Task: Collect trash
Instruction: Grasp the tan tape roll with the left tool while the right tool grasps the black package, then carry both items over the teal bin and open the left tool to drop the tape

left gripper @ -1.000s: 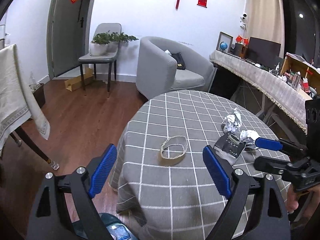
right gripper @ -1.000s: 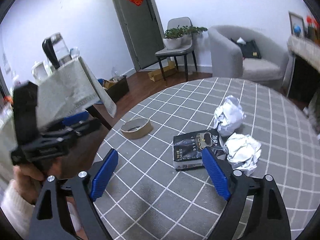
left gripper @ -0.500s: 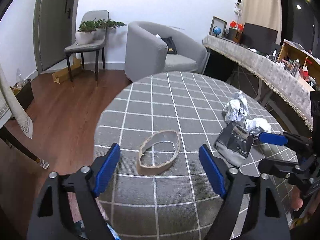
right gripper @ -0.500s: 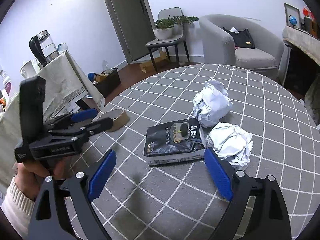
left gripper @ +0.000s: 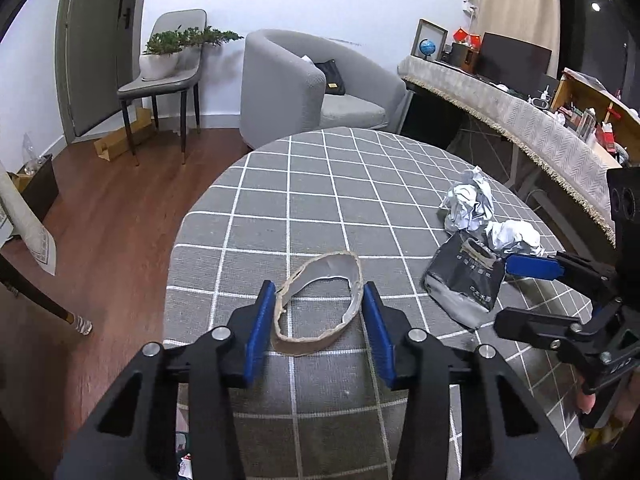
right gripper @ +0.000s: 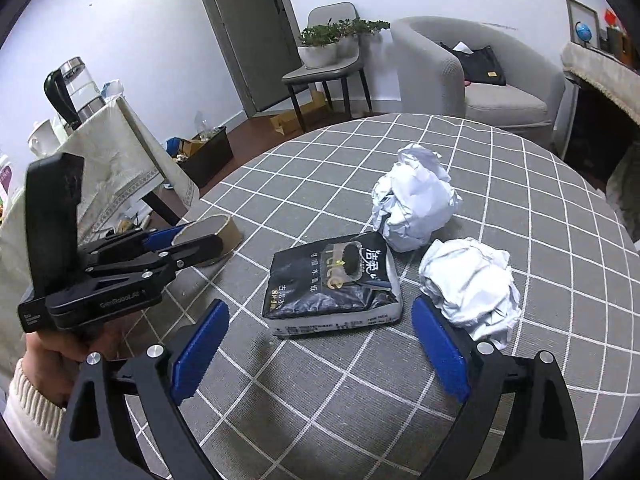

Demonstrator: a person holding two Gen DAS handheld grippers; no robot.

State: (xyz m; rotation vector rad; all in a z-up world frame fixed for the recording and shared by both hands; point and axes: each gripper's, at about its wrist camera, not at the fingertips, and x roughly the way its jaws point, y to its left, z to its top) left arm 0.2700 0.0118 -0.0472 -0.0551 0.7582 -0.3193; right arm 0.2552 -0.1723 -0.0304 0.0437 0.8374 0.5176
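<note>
A brown cardboard tape ring (left gripper: 320, 304) lies on the grey checked tablecloth (left gripper: 320, 200) near the left edge. My left gripper (left gripper: 319, 322) has its blue pads pressed on both sides of the ring; it also shows in the right wrist view (right gripper: 188, 240) on the ring (right gripper: 224, 232). A black tissue packet (right gripper: 332, 280) lies mid-table with two crumpled white paper balls (right gripper: 416, 200) (right gripper: 472, 284) beside it. My right gripper (right gripper: 320, 344) is open, its pads straddling the packet's near end. The packet also shows in the left wrist view (left gripper: 464, 276).
A grey armchair (left gripper: 312, 92) and a chair with a potted plant (left gripper: 168, 64) stand beyond the table. A cloth-covered side table with a kettle (right gripper: 72, 92) is on the left. A long counter (left gripper: 520, 120) runs along the right.
My left gripper moved forward and closed its jaws onto the tape ring. My right gripper moved closer to the black packet and stayed open.
</note>
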